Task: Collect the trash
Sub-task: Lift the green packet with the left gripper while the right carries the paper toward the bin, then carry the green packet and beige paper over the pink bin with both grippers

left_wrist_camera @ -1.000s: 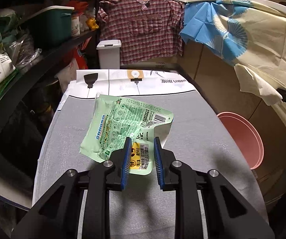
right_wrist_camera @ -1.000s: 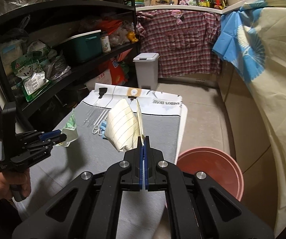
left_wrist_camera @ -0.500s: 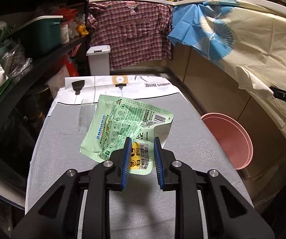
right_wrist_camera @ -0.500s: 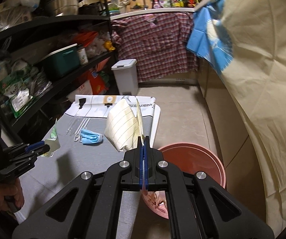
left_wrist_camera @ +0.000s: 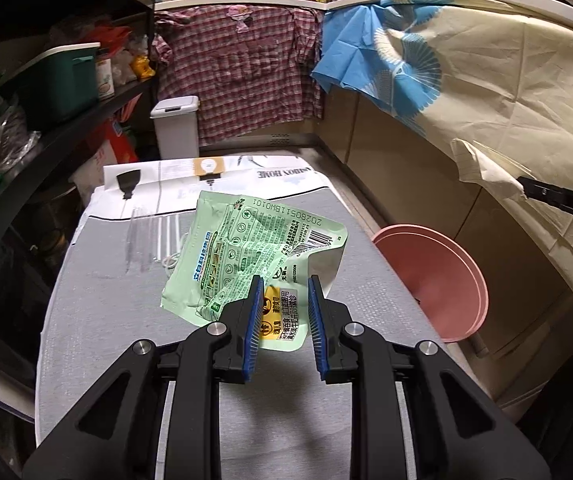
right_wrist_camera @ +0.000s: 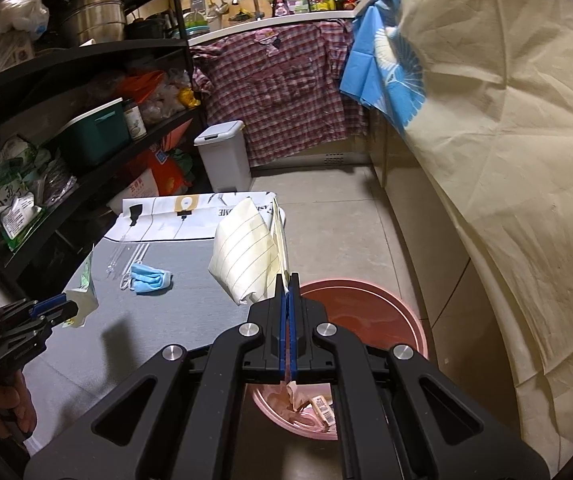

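My left gripper is shut on a crumpled green snack wrapper and holds it above the grey table; it also shows in the right wrist view with the wrapper hanging from it. My right gripper is shut on a folded sheet of lined cream paper and holds it over the pink basin on the floor. The paper also shows in the left wrist view. The basin holds some scraps.
A blue face mask and clear plastic straws lie on the table. A newspaper covers the far end. A white lidded bin stands beyond. Dark shelves run along the left, cloth-draped counters along the right.
My right gripper has carried the lined paper rightwards, off the table edge to above the pink basin. My left gripper has drifted slightly with the wrapper still held.
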Demonstrator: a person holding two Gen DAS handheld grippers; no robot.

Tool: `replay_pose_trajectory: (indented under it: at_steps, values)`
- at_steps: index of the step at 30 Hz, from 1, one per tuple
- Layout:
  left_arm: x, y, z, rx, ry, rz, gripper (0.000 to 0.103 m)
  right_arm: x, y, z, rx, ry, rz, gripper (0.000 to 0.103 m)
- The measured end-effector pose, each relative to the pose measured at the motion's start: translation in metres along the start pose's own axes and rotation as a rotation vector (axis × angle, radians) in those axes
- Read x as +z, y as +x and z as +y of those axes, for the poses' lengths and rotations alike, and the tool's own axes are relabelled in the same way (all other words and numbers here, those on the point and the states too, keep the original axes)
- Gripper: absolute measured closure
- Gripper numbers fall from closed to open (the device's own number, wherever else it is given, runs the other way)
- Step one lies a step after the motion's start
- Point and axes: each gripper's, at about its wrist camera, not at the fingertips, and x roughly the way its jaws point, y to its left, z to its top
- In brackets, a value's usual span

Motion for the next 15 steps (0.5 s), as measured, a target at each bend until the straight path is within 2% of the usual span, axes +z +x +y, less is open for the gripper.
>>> replay_pose_trajectory:
  at_steps: [9, 15]
  values:
    - [0.006, 0.007, -0.028, -0.042, 0.046, -0.005, 0.081, 0.001, 0.005, -0.028, -0.035, 0.065, 0.004, 0.102]
    - [0.017, 0.012, -0.056, -0.096, 0.087, -0.03, 0.081, 0.0, 0.011, -0.047, -0.056, 0.113, 0.022, 0.102]
